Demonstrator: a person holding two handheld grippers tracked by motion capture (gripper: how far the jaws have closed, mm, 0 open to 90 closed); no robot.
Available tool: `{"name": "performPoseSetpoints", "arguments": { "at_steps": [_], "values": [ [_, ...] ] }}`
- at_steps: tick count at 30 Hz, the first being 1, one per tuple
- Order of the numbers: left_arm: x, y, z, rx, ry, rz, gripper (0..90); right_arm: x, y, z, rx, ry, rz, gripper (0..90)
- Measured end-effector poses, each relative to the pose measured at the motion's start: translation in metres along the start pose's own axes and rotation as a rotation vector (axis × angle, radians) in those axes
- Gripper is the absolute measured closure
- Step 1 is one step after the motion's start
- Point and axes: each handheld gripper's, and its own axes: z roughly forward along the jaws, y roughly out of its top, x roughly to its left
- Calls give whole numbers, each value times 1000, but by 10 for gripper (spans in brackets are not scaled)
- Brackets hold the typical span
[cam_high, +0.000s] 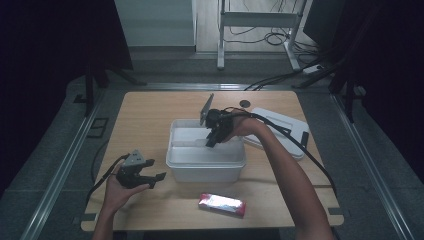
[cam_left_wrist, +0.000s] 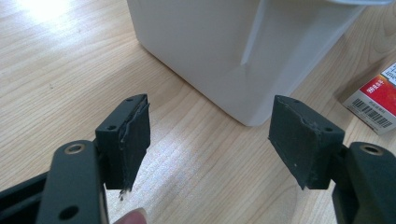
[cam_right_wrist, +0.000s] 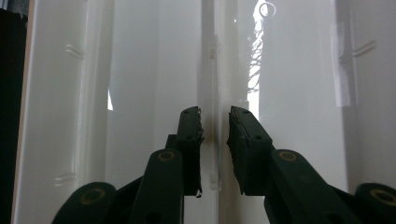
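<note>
Desk (cam_high: 150, 115) carries the white bin (cam_high: 205, 167); my right tongs (cam_high: 212, 141) reach inside, narrowed around a thin upright divider (cam_right_wrist: 215, 70), contact unclear. My left tongs (cam_left_wrist: 210, 140) gape empty beside its wall.

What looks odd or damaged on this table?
The left tongs have frayed pad edges; one pad looks torn and ragged. The white bin has its lid off, lying beside it. The red packet lies slightly askew near the table's edge.
</note>
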Motion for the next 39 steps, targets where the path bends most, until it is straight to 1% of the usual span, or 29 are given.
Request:
{"name": "performPoseSetpoints", "arguments": {
  "at_steps": [1, 11, 12, 22, 30, 34, 39],
  "values": [
    [0, 0, 0, 0, 1, 0, 295, 0, 0, 0, -4, -5, 0, 766],
    [0, 0, 1, 5, -2, 1, 296, -3, 0, 1, 7, 26, 23, 871],
    [0, 0, 1, 5, -2, 2, 296, -3, -1, 1, 6, 22, 23, 875],
    [0, 0, 1, 5, -3, 1, 296, -1, 0, 0, 10, 3, 16, 886],
    [0, 0, 1, 4, -2, 1, 296, -1, 1, -1, -17, -16, 13, 889],
    [0, 0, 1, 7, -2, 1, 296, 0, 2, -4, -16, -10, 12, 889],
    [0, 0, 0, 8, -3, 2, 295, 2, 2, -8, -34, -20, 7, 890]
  ]
}}
